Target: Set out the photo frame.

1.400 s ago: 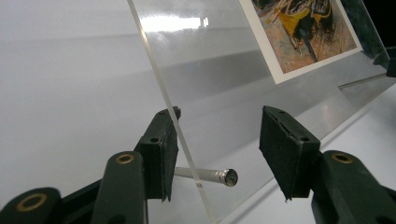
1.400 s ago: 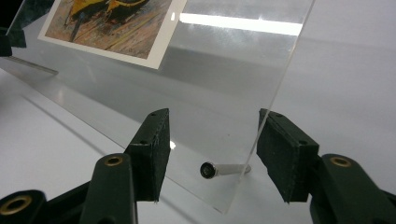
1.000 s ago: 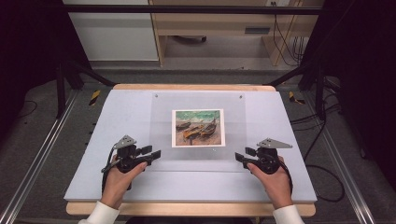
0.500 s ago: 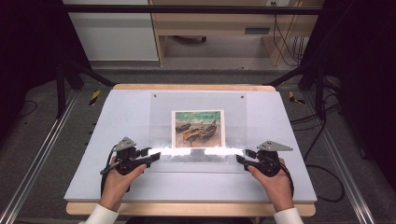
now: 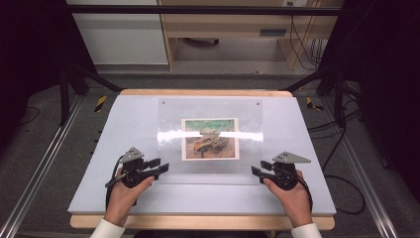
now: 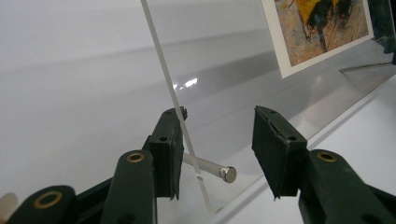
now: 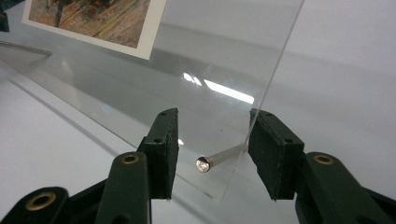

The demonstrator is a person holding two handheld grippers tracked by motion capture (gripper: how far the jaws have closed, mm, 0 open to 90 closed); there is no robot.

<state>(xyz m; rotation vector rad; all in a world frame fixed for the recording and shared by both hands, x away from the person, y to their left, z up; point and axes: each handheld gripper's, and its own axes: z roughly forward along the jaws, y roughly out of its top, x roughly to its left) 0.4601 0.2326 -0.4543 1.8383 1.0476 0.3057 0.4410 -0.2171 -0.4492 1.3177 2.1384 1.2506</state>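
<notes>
Jaws of the left tool (image 5: 159,167) stand apart around the near left corner of a clear acrylic sheet (image 5: 210,144), and they have just been closing. In the left gripper view, the sheet's edge (image 6: 173,100) runs up beside one black pad (image 6: 170,154) while the other pad (image 6: 275,149) stays clear of it, and a small metal pin (image 6: 212,169) pokes out of the sheet between the two. The right tool (image 5: 257,169) mirrors this at the sheet's near right corner: its jaws are apart and have just been closing, with the sheet's edge (image 7: 271,93) close against one pad (image 7: 271,149), whether touching I cannot tell, the other pad (image 7: 163,149) off it, and a second pin (image 7: 219,157) between them. A hand (image 5: 124,196) holds the left tool and another hand (image 5: 292,196) the right. The sheet rises tilted from the white desk (image 5: 114,129), near edge lifted, with a bright streak of glare across it. Under the sheet's middle lies a painted picture (image 5: 210,139) with a white border.
</notes>
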